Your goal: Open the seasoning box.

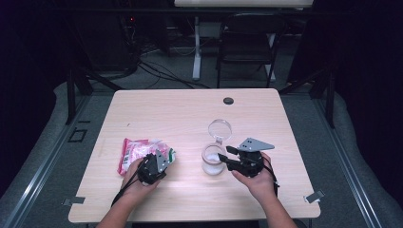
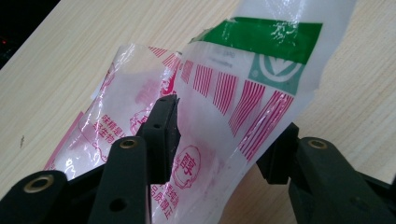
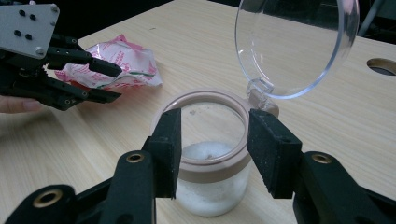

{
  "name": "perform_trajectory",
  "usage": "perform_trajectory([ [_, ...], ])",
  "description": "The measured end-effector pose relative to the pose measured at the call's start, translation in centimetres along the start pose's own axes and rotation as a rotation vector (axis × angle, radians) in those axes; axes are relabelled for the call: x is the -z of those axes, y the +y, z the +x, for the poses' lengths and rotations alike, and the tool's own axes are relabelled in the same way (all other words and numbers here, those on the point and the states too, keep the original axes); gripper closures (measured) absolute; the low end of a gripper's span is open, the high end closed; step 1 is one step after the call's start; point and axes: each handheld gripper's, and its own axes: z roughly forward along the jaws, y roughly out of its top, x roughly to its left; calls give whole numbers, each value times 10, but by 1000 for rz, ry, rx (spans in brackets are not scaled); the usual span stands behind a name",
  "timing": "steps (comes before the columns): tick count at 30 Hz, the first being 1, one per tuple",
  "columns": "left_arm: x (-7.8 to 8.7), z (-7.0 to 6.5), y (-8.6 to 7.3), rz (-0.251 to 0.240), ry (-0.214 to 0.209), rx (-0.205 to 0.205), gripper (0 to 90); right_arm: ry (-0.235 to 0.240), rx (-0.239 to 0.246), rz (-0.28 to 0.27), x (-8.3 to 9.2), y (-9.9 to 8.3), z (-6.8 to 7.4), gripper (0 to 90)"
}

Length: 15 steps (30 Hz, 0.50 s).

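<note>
Pale wood-grain table (image 1: 190, 114) in a dark room, with a folding chair (image 1: 247, 42) and loose cables on the floor beyond its far edge. At left, the left gripper (image 1: 164, 159) is at a crinkled plastic bag (image 1: 138, 153) that lies on the table, printed in red stripes with a green band; in the left gripper view the bag (image 2: 224, 93) stands between the two black jaws, one pad against the film and the other just beside its edge, so the jaws count as open around it rather than clamped. Red Chinese characters and a round red seal are printed on the film, too creased to read with confidence, and a white emblem sits in the green band. At right, the right gripper (image 1: 223, 156) holds a clear jar (image 1: 212, 161) by its beige collar, both pads pressed to it in the right gripper view, where the jar (image 3: 212, 186) holds a low layer of white grains. Its hinged clear lid (image 3: 294, 42) already stands open. Judged from this, the jar is steadied and opened; lifting the bag and pouring remain.
</note>
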Motion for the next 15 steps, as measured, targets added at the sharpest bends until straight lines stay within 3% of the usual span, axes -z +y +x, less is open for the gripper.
perform_trajectory([
  [5,0,5,-1,3,-15,33,622,-1,-1,1,0,0,0,548],
  [8,0,12,-3,-2,-27,86,681,-5,-7,-6,-1,-1,0,547],
  [15,4,23,-5,-12,-45,168,812,-6,-7,-5,-1,-1,0,547],
])
